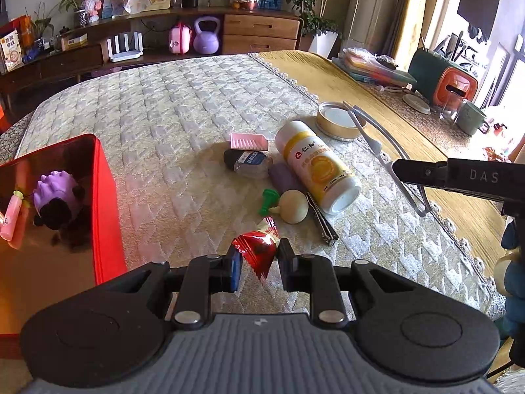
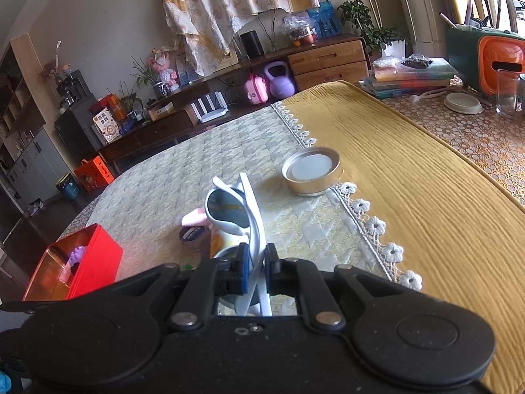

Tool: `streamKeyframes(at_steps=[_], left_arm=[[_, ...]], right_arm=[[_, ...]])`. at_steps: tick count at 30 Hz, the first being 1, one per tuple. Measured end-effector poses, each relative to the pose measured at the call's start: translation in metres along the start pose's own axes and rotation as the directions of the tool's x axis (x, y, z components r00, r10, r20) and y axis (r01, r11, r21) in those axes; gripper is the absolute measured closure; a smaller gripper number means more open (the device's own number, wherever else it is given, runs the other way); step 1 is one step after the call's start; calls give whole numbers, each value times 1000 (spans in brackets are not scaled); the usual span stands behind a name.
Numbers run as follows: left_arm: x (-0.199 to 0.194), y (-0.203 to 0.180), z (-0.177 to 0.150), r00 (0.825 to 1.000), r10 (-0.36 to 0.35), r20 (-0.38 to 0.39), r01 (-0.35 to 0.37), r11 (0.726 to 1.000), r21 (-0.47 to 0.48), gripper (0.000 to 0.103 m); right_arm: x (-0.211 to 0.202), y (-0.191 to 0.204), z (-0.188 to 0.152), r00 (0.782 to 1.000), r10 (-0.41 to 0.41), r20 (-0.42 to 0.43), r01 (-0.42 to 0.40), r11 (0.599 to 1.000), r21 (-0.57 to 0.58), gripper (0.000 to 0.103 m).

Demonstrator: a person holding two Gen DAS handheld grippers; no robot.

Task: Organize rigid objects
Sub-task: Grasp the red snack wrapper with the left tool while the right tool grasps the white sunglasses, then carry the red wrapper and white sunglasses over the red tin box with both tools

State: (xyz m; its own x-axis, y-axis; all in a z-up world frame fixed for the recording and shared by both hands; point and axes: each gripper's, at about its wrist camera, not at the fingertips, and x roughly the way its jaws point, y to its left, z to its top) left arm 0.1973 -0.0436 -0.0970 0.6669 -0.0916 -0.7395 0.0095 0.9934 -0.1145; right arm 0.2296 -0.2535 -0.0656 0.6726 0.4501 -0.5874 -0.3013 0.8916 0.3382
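Observation:
My right gripper [image 2: 257, 267] is shut on white sunglasses [image 2: 234, 211] and holds them above the table; they also show in the left wrist view [image 1: 377, 141], held by the right gripper [image 1: 398, 169]. My left gripper [image 1: 259, 262] is open, its fingers either side of a red snack packet [image 1: 257, 246], not gripping it. Beyond lie a white and yellow bottle [image 1: 316, 164], a beige mushroom toy [image 1: 292, 207], a green piece [image 1: 269, 202], nail clippers [image 1: 323, 225], a pink comb-like piece [image 1: 248, 141] and a small dark bottle [image 1: 247, 162].
A red box [image 1: 105, 203] at the left holds a purple toy [image 1: 54, 193] and a pink tube [image 1: 11, 213]; it also shows in the right wrist view [image 2: 98, 256]. A round gold tin [image 2: 311, 170] stands near the yellow cloth [image 2: 410, 180]. Books, glass and mug sit far right.

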Motion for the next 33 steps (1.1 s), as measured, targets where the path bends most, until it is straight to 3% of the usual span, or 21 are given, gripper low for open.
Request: streamKeyframes(at_steps=[15, 33], left_arm=[[-64, 30, -5, 997, 27, 70, -21, 996, -84, 80], [-104, 133, -20, 983, 158, 95, -130, 960, -246, 80]], right_arm=[[-33, 72, -5, 996, 90, 1, -89, 993, -82, 94], [-9, 170, -26, 979, 186, -83, -198, 964, -176, 94]])
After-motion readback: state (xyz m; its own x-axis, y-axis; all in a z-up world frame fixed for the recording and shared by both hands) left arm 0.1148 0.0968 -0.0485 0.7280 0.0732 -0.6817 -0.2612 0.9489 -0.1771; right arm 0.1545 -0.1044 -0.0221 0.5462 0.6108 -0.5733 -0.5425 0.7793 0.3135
